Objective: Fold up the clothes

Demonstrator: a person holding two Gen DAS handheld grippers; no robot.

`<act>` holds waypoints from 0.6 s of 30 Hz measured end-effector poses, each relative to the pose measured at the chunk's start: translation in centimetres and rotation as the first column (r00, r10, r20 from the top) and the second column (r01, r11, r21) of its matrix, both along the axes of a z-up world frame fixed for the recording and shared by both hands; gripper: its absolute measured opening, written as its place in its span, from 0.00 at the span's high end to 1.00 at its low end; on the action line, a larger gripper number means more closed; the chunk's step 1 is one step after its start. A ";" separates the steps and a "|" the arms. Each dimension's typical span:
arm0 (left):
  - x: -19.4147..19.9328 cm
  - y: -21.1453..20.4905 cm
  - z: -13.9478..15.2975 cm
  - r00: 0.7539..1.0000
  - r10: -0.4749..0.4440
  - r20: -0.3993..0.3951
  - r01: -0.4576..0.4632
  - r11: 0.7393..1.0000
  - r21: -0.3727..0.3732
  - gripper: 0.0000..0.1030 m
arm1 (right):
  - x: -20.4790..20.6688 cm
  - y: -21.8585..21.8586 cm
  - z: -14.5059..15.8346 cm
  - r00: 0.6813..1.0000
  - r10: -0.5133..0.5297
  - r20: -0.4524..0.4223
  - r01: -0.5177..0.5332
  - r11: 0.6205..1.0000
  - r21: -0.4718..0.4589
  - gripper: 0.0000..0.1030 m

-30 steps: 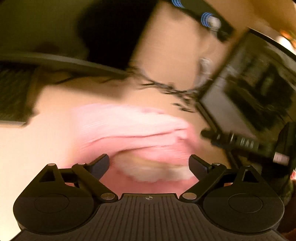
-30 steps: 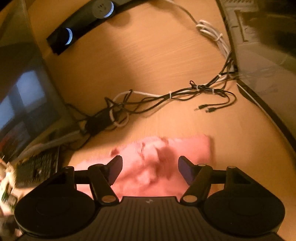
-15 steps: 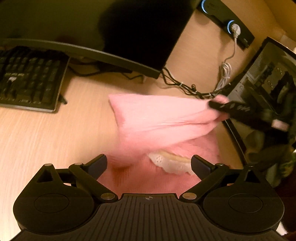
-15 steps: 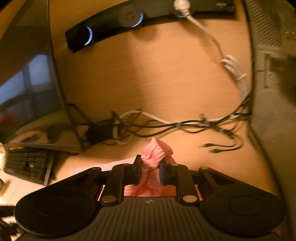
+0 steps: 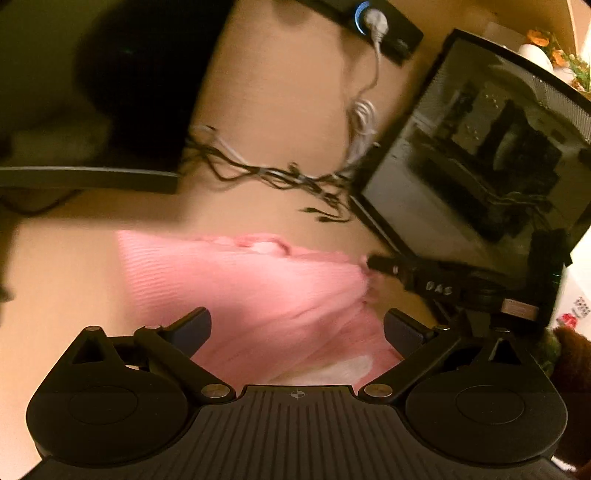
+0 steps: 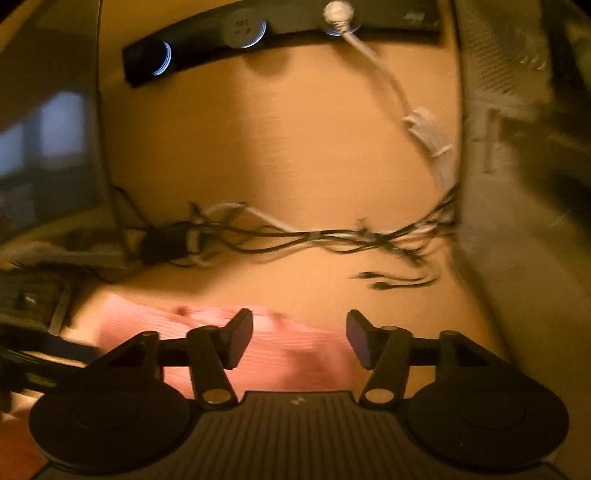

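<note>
The pink ribbed knit garment [image 5: 255, 291] lies in a rough fold on the light wooden tabletop [image 5: 74, 266], with a scrap of white trim showing at its near edge, about five o'clock from its middle in the left wrist view. The left claw [image 5: 297, 326] hangs over the cloth with its jaws as wide apart as they go, having just opened a little further, and nothing is pinched between them. At three o'clock from the garment the right claw [image 5: 373, 263] pokes in with its tip at the cloth's right corner; whether it touches I cannot tell. In its own view the right claw [image 6: 299, 339] stands with jaws parted, having just been opening, the pink fabric [image 6: 291, 354] below and between them but not pressed by the pads. Beyond the garment, toward twelve o'clock, runs a tangle of black and white cables [image 6: 295, 236]. A glass-sided black computer case [image 5: 480, 155] stands at two o'clock, and a black power strip [image 6: 258, 33] lies farthest back.
</note>
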State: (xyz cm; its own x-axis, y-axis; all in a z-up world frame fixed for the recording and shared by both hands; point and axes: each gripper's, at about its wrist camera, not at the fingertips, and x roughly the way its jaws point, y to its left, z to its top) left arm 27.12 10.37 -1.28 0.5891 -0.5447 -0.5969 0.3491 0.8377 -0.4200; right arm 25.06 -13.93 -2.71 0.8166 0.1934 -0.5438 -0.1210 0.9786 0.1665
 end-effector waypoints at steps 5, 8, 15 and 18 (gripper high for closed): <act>3.7 -0.1 -4.6 0.985 0.059 -0.161 -0.060 0.998 0.000 0.00 | 1.6 -0.9 -4.6 0.982 -0.010 -0.187 0.014 1.000 0.023 0.45; 2.2 0.8 -2.9 0.992 0.039 -0.118 -0.038 0.999 0.011 0.00 | -0.8 -2.3 -2.4 0.988 -0.036 -0.151 0.035 0.999 -0.008 0.44; -4.7 7.7 1.3 0.999 0.046 0.003 -0.046 0.991 0.124 0.00 | -10.2 -4.1 -0.7 0.981 -0.152 -0.123 0.140 0.985 -0.102 0.33; -7.0 10.2 -0.3 0.997 0.035 -0.064 -0.028 0.994 0.108 0.05 | -13.6 -4.3 -2.0 0.956 -0.229 -0.183 0.210 0.971 -0.117 0.33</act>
